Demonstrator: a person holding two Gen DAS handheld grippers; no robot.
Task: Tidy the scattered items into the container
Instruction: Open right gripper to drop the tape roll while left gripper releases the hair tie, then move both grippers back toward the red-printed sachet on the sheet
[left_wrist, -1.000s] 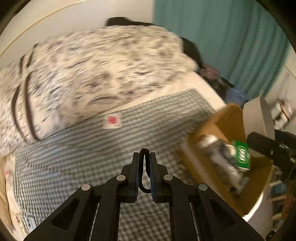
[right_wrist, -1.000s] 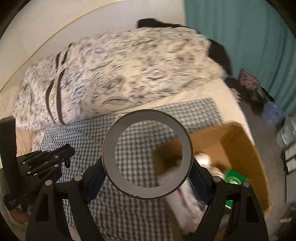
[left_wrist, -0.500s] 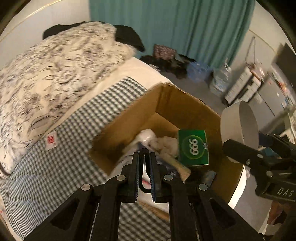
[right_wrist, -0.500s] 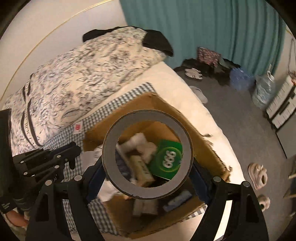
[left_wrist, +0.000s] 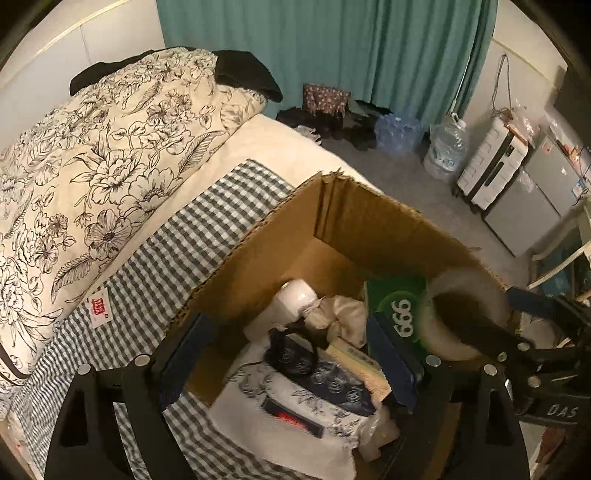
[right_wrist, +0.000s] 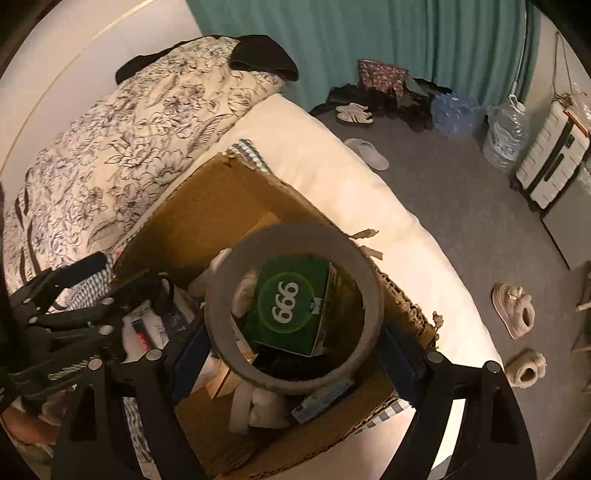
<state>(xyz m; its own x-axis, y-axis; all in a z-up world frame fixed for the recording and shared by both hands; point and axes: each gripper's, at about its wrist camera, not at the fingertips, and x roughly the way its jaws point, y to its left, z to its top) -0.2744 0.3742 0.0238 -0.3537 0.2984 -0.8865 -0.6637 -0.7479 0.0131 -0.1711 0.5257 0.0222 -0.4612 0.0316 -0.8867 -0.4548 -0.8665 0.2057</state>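
Observation:
An open cardboard box (left_wrist: 369, 221) (right_wrist: 207, 206) stands on the bed and holds a green "666" carton (left_wrist: 399, 306) (right_wrist: 288, 302), a white bottle (left_wrist: 295, 299) and a floral tissue pack (left_wrist: 295, 406). My left gripper (left_wrist: 288, 358) (right_wrist: 114, 277) hangs over the box, its jaws opening with nothing between the pads. A small black loop (left_wrist: 291, 350) lies below it on the pack. My right gripper (right_wrist: 291, 352) (left_wrist: 506, 314) is over the box too. Its jaws are opening, but the pads still touch a grey tape roll (right_wrist: 218, 321) (left_wrist: 465, 317).
The box rests on a checked cloth (left_wrist: 177, 258) beside a floral duvet (left_wrist: 110, 147). The bed's edge (right_wrist: 369, 206) drops to grey floor with slippers (right_wrist: 513, 310), water bottles (left_wrist: 443, 147), a white suitcase (left_wrist: 487, 162) and a teal curtain (left_wrist: 332, 44).
Both grippers swung from over the checked cloth to above the box. The left jaws went from shut on the black loop to wide apart, and the loop now lies in the box.

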